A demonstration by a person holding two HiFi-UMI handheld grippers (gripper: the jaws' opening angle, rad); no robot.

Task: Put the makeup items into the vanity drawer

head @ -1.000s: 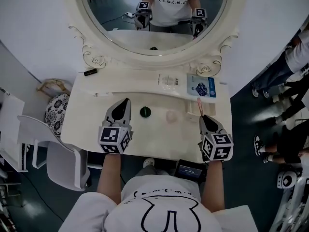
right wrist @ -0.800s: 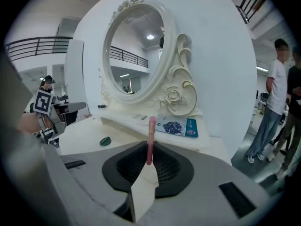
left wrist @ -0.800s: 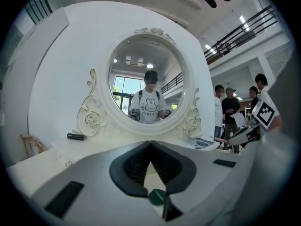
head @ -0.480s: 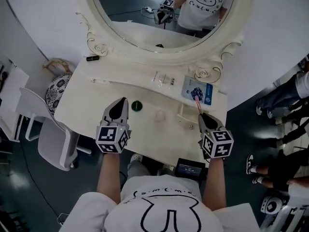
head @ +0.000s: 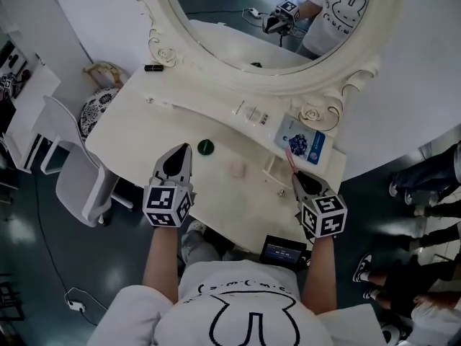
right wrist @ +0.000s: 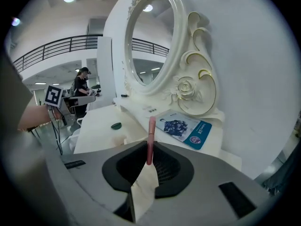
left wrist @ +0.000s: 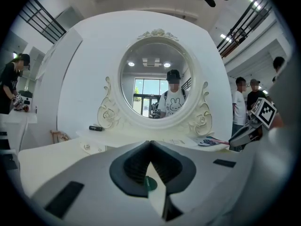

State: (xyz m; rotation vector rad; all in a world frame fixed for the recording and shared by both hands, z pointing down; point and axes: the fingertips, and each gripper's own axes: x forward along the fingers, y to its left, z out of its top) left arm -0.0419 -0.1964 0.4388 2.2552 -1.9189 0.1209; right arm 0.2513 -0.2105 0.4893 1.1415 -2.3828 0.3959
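We're over the vanity top (head: pixel 137 132) with both tools out in front. On our right, the right gripper (head: pixel 295 176) is clamped on a slim pink tube (head: pixel 289 158). Its own view shows the jaws pinching the tube's lower end, with the rest poking out past the tips. The free end points toward the blue packet (head: pixel 307 145), which lies flat on the raised shelf below the oval mirror (head: pixel 274 20). So the tube is up in the air at the right end of the vanity, not resting on anything.

On our left, the left gripper (head: pixel 186 150) hovers above the top with its jaws brought together at the tips and nothing gripped. Through the small gap under the tips we glimpse the green disc (left wrist: pixel 150 183). In the head view that disc lies on the top just ahead of the left gripper's tips and slightly to their right.

Between the two grippers sits a pale pinkish round item (head: pixel 236 169), too faint to identify. A small black tube (head: pixel 153 68) lies on the shelf's far left end, and a white chair (head: pixel 68 179) stands off the vanity's left side.
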